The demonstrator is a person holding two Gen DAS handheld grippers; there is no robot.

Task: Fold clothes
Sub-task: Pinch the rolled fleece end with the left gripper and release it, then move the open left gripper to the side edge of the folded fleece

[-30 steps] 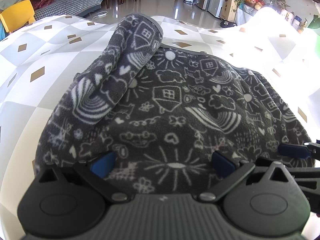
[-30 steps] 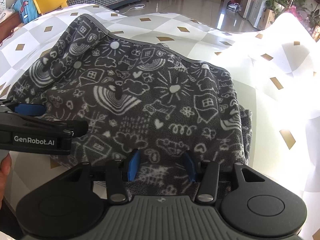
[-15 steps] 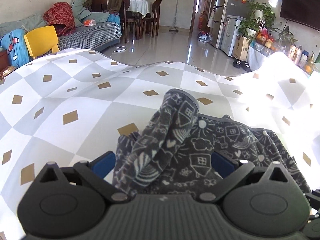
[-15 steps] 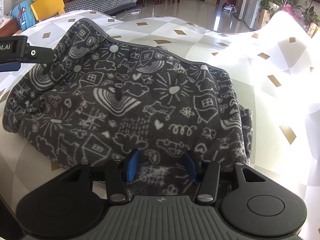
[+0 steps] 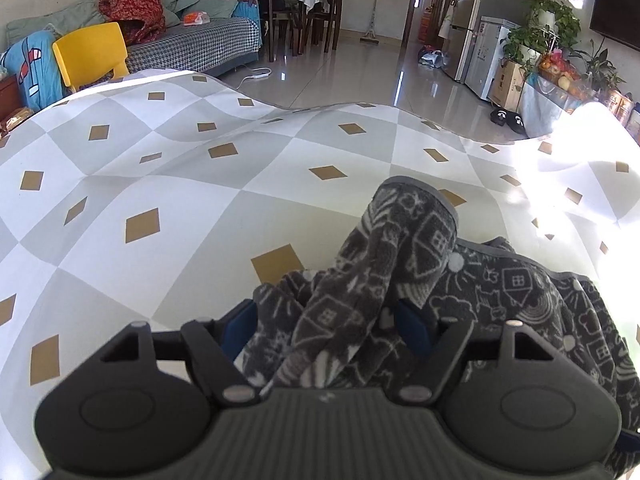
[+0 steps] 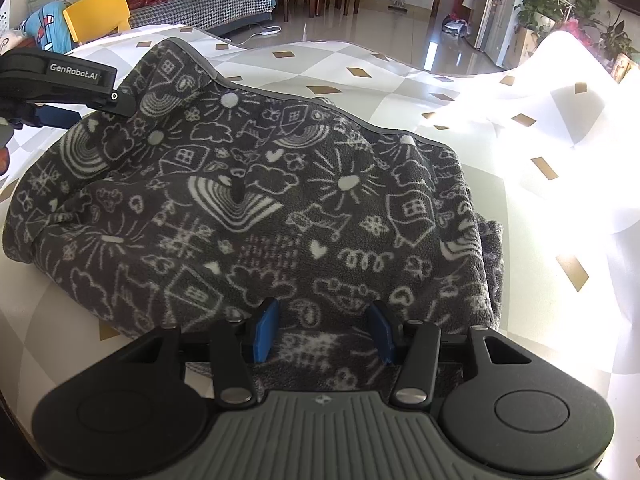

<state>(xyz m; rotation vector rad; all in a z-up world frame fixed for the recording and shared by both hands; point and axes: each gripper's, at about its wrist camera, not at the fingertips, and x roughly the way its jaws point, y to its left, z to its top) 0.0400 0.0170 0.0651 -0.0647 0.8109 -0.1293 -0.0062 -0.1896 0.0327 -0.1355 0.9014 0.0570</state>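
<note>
A dark grey fleece garment [image 6: 280, 208] printed with white doodles lies bunched on the checked tablecloth [image 5: 160, 184]. In the left wrist view a rolled sleeve-like fold [image 5: 384, 264] of it rises between the blue pads of my left gripper [image 5: 326, 330]. Those jaws are closing, and both pads touch the fleece. From the right wrist view, the left gripper [image 6: 100, 112] sits at the garment's far left corner. My right gripper [image 6: 322, 332] stays at the near hem, where a thick band of fleece fills the gap between its pads.
The cloth is white and grey with tan diamonds and ripples at its far edge [image 5: 320, 106]. Strong sunlight washes out its right side [image 6: 560, 128]. Beyond the table stand a yellow chair [image 5: 90, 54], a sofa [image 5: 192, 46] and a tiled floor.
My left gripper travelled from over the garment's middle to its far left corner, and its jaws narrowed around the rolled fold. The right gripper kept still at the near hem.
</note>
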